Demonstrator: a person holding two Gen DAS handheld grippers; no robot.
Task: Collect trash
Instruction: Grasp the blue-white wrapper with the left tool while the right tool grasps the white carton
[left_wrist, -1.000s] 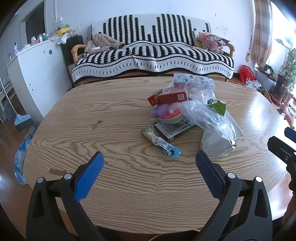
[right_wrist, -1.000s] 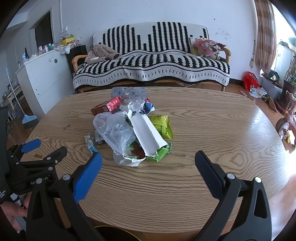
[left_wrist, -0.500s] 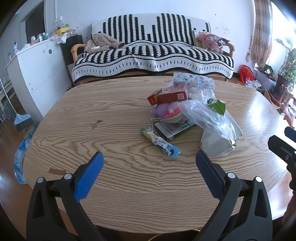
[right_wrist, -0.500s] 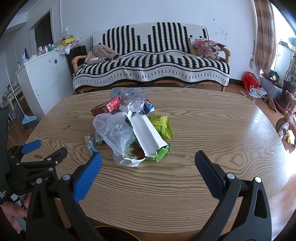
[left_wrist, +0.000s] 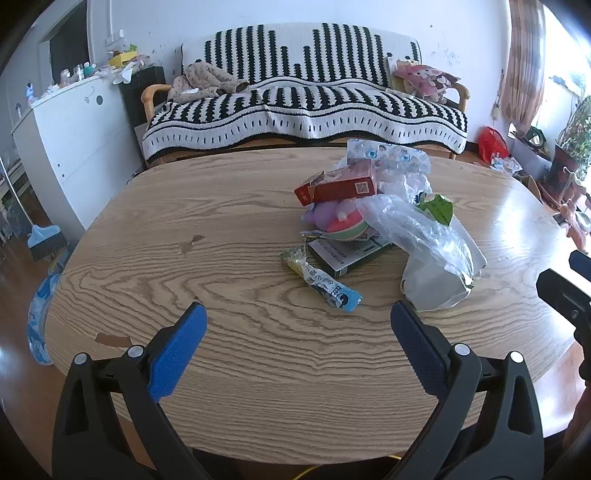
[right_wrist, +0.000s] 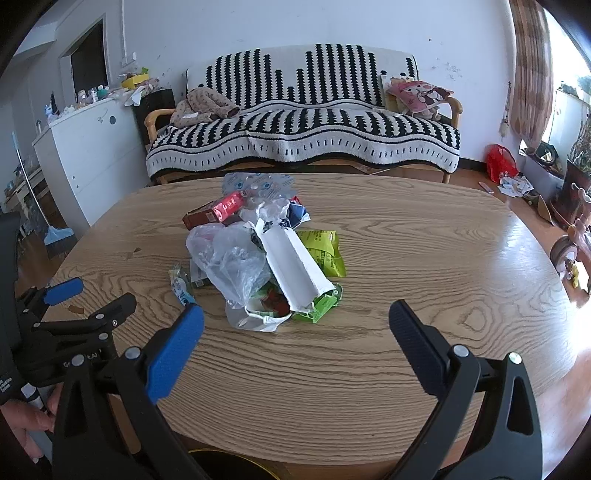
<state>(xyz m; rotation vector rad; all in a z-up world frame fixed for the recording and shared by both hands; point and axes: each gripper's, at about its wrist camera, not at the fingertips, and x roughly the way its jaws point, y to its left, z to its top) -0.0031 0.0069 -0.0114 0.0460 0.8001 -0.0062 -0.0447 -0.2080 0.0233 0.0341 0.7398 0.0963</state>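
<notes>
Right now your left gripper (left_wrist: 297, 325) hangs over the near edge of the oval wooden table (left_wrist: 221, 229) with its jaws spread wide and nothing between the blue pads; your right gripper (right_wrist: 295, 321) sits beside it in the same wide-open, empty state. The trash pile (right_wrist: 258, 258) lies on the table ahead of both tools, untouched by either. From the left wrist view, the closest piece to you is a long blue and white snack wrapper (left_wrist: 321, 282) lying flat on the wood just beyond the gap in the left jaws, with a green-edged flat box (left_wrist: 345, 254) right behind it. A red carton (left_wrist: 338, 188) rests on top of the heap, over a purple and pink rounded item (left_wrist: 338, 219), and a crumpled clear plastic bag (left_wrist: 417, 229) drapes over the right side onto a white bag (left_wrist: 436, 284). From the right wrist view, a long white folded carton (right_wrist: 293, 267) leans across the pile towards you, a yellow-green snack packet (right_wrist: 325, 251) lies flat on its right, and a patterned clear wrapper (right_wrist: 258, 184) sits at the far end. Your left gripper (right_wrist: 88, 306) shows at the lower left of that view, with a hand (right_wrist: 26, 424) on its handle. A striped sofa (left_wrist: 303, 107) stands behind the table.
</notes>
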